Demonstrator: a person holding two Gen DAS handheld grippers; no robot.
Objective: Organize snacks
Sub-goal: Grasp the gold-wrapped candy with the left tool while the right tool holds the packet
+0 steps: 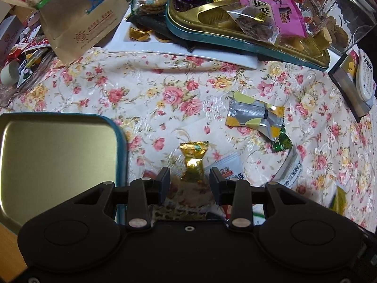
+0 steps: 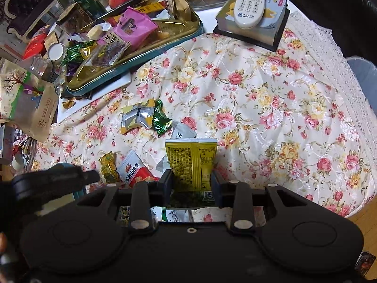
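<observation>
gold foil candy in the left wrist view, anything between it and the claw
Nothing visible. The gold foil-wrapped candy lies on the floral tablecloth directly ahead of the open left claw, its near end already between the fingertips.

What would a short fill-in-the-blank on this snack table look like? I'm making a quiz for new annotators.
1. Between the left gripper's fingers stands a candy wrapped in ____ foil.
2. The right gripper straddles a ____ packet covered in small print.
3. The white remote control lies on a ____.
4. The cloth is printed with ____.

Missing words: gold; yellow; book; flowers
</observation>
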